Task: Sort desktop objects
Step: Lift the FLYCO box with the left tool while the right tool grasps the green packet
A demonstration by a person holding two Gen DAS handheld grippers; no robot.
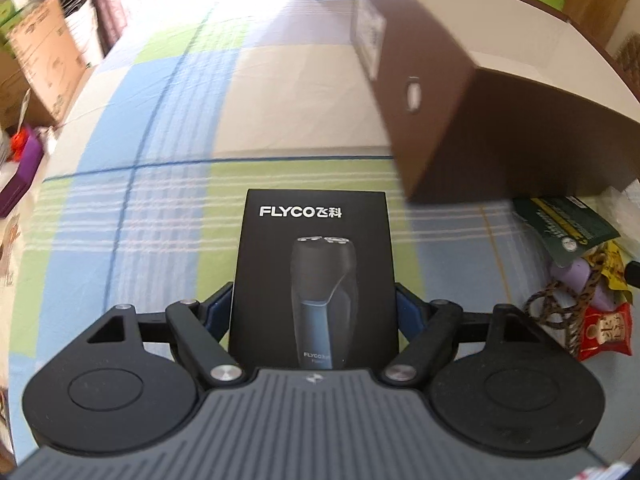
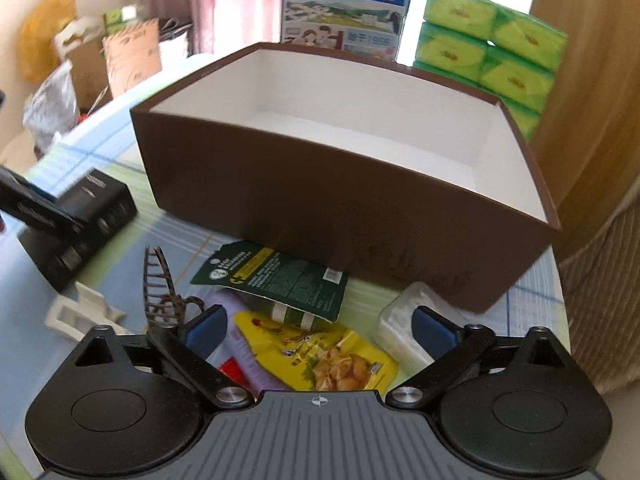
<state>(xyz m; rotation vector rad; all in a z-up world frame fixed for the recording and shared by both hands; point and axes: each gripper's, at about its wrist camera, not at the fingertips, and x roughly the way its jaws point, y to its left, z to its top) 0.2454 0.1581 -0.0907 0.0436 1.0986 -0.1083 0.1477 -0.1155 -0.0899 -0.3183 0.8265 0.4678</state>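
Sorting looks barely begun: the brown box (image 2: 348,184) shows only its white inside, nothing visibly in it, while a pile still lies on the checked tabletop (image 1: 168,168) in front of it. The left tongs (image 1: 314,304) are clenched on the black FLYCO shaver box (image 1: 314,276), seemingly lifted and well short of the brown box. The right tongs (image 2: 316,330) are spread wide, grasping nothing, over a yellow snack packet (image 2: 332,360). Only the right view shows the box's interior (plus a green sachet (image 2: 276,276) and brown hair claw (image 2: 162,280)).
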